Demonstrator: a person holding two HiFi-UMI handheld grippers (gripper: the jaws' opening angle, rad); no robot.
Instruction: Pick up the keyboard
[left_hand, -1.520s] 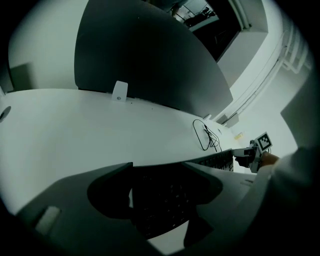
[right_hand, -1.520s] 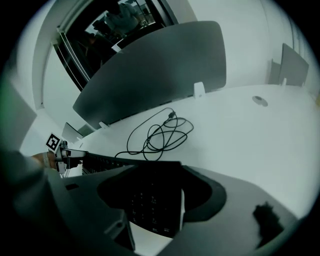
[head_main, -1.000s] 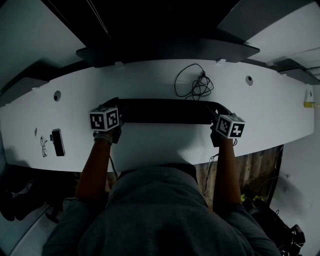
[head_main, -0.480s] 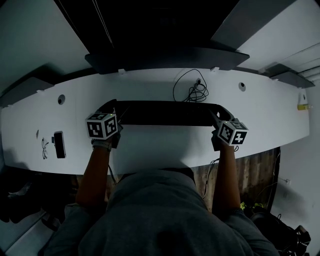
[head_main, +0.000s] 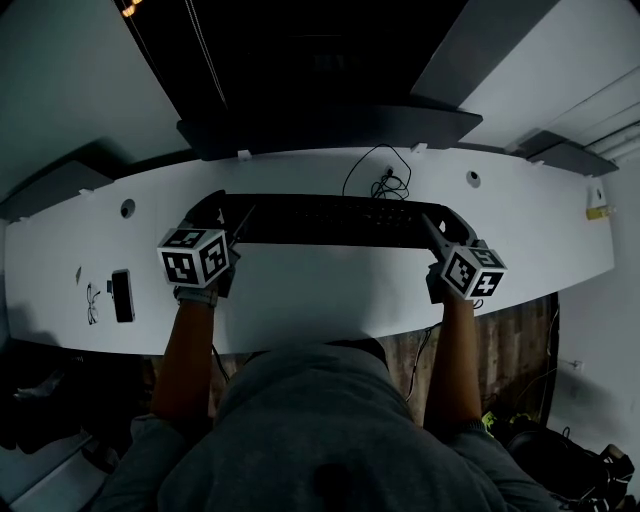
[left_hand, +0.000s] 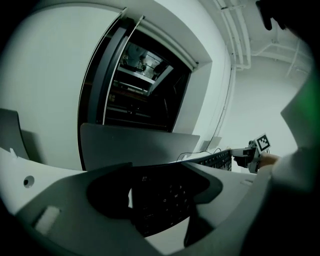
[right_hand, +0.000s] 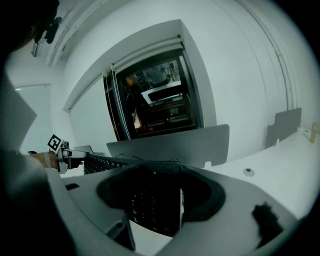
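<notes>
My left gripper's jaws clamp the left end of the keyboard, and my right gripper's jaws clamp its right end, over the white bench.

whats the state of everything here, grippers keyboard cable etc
keyboard: gripped at both ends, seems raised off the desk
left gripper: shut on keyboard's left end
right gripper: shut on keyboard's right end
cable: slack tangle behind the keyboard
dark device: lying flat, desk's left
</notes>
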